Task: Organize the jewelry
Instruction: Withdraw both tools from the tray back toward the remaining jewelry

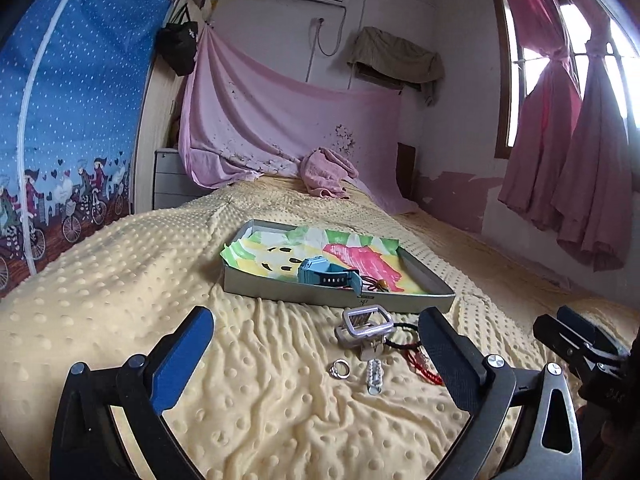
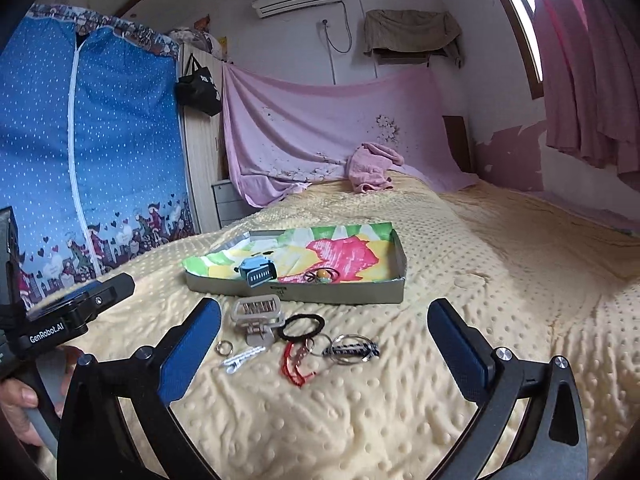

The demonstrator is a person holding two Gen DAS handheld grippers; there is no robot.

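Note:
A shallow grey tray [image 1: 336,299] [image 2: 340,294] lined with bright paper lies on the yellow bedspread. In it are a blue watch [image 1: 329,275] [image 2: 258,272] and a small beaded piece [image 1: 378,285] [image 2: 320,276]. In front of it lie a beige claw hair clip [image 1: 362,326] [image 2: 256,316], a black hair tie [image 2: 301,327], a silver ring [image 1: 339,369] [image 2: 224,347], a silver hair clip [image 1: 373,376] [image 2: 240,360], a red cord [image 2: 294,362] and a key ring [image 2: 350,350]. My left gripper [image 1: 316,344] is open above the ring and clips. My right gripper [image 2: 324,336] is open above the pile.
The yellow dotted bedspread [image 1: 120,280] covers the bed. A pink towel [image 1: 326,172] lies at its far end. A blue fabric wardrobe [image 2: 88,152] stands at the left, pink curtains [image 1: 568,152] at the right. The right gripper's body shows in the left wrist view [image 1: 580,344].

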